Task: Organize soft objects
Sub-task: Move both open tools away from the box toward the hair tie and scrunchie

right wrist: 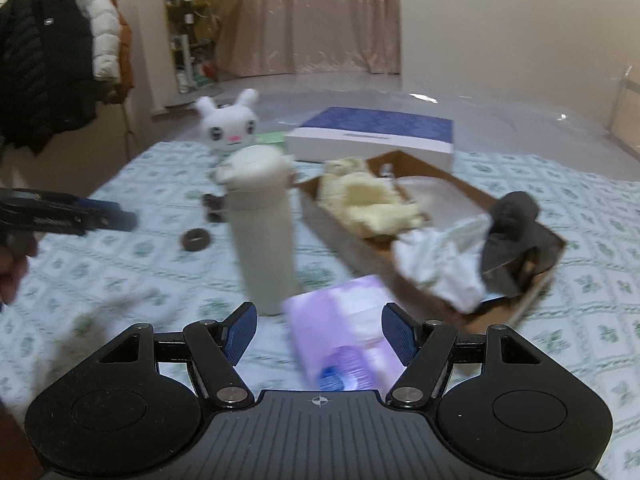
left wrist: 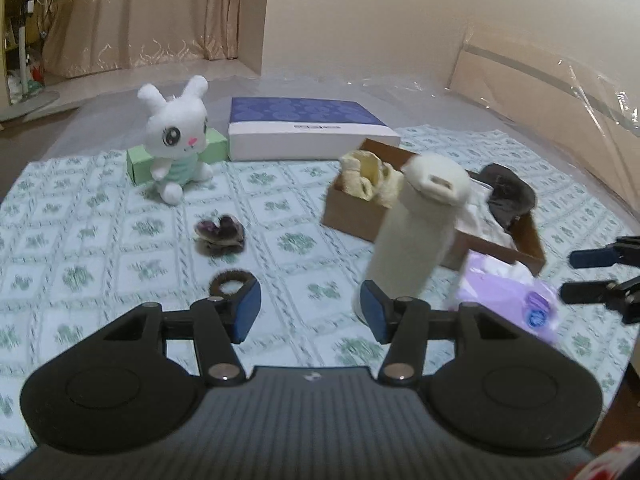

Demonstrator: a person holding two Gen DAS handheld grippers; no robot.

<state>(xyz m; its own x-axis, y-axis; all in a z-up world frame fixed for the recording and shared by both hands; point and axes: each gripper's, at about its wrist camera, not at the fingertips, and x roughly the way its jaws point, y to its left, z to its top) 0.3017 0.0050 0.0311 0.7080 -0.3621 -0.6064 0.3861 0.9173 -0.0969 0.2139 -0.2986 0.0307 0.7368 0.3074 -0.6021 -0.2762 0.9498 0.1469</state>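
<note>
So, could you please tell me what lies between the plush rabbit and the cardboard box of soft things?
Only bare patterned bedspread lies between the rabbit and the cardboard box, as the left wrist view shows.

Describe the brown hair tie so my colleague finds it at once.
Start at the white bunny plush on the quilted bed cover. Nearer the camera lies a dark purple heart-shaped piece, then the hair tie. It is the only fuzzy brown ring lying flat.

Indoor light is reading dim and warm, shadows staying soft. Fisheye is bending edges, corners vignetting black. Right wrist view is smearing: purple tissue pack [right wrist: 344,344] and bottle [right wrist: 262,224] blurred. Plastic sheet [left wrist: 600,100] is glaring.
</note>
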